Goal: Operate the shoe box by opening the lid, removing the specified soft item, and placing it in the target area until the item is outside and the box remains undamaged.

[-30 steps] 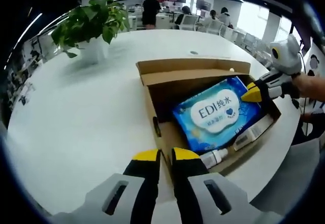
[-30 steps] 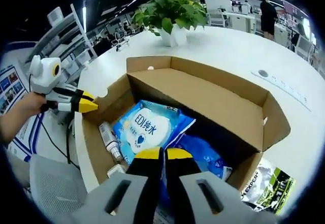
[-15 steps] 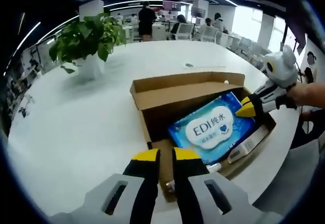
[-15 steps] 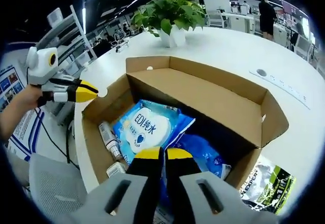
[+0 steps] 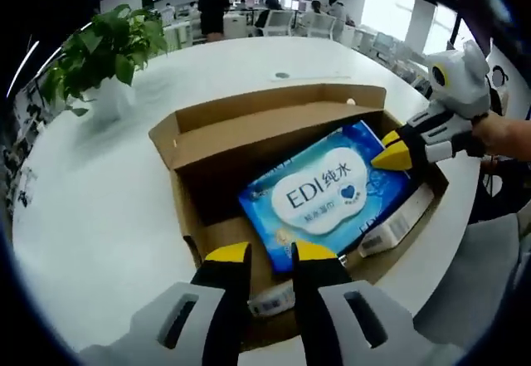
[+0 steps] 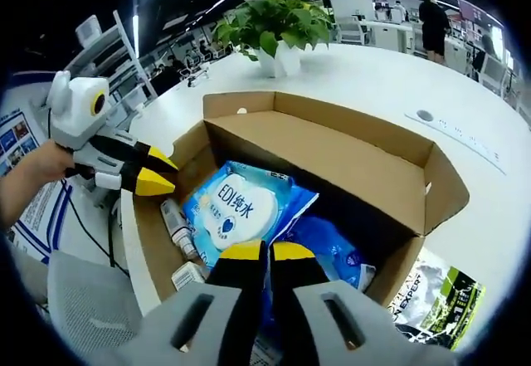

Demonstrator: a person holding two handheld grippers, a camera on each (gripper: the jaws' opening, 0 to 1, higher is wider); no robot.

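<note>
Lid flaps are standing open on the brown cardboard shoe box point(image 5: 274, 146); you are lining up the pick. The blue-and-white soft wipes pack point(image 5: 328, 193) is lying inside, toward the box's right wall. Your left gripper point(image 5: 270, 254) is hovering over the near edge, jaws slightly parted, holding nothing. Your right gripper point(image 6: 255, 251) is reaching in, jaws nearly together and empty; next, spread them around the pack's edge.

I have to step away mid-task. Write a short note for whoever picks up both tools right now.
Left hand-held gripper: open, empty, over the near wall of the brown cardboard shoe box.
Right hand-held gripper: jaws close together, holding nothing, above the box's other end.
Blue-and-white EDI wet-wipes pack: lying flat inside the box, with a small white bottle beside it.
Done: lid is open.
Left: grasp the wipes pack, lift it out, set it on the white table.
</note>
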